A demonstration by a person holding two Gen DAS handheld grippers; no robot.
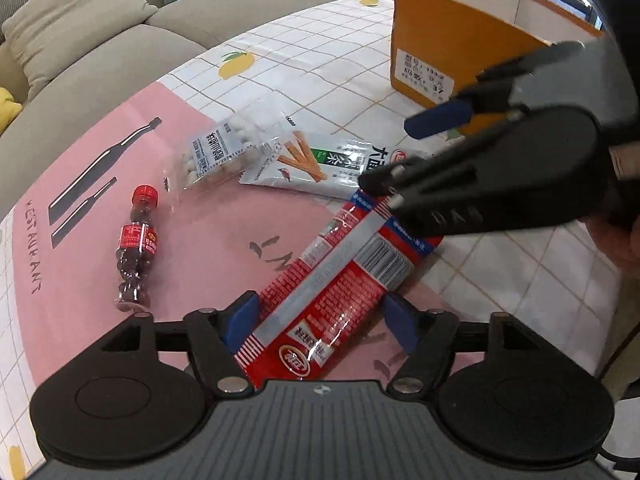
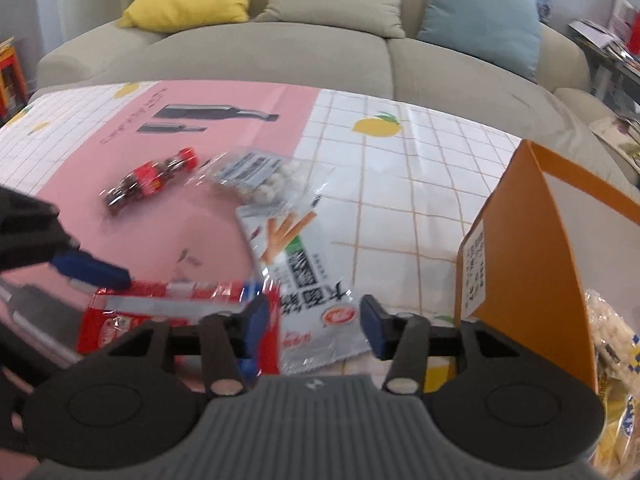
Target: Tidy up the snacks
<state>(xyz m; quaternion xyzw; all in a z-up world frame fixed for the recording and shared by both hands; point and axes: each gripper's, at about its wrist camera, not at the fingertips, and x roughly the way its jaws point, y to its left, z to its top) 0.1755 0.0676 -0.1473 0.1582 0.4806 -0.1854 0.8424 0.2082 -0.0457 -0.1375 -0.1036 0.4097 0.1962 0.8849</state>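
Some snacks already sit in the orange box (image 2: 520, 264) — four remain on the bench (image 1: 500, 280), left claw (image 1: 320, 320) spread around the red packet (image 1: 332, 288), right claw (image 2: 312, 324) parted and empty.

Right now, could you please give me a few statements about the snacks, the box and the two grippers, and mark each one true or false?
1. The red snack packet lies between the open fingers of the left gripper. True.
2. The small cola bottle stands upright on the pink mat. False: it lies on its side.
3. The orange box is closed with a lid. False: its top is open.
4. The white stick-snack packet lies partly under the clear bag of white balls. True.
5. The right gripper is shut on the white stick-snack packet. False: its fingers are apart above it.
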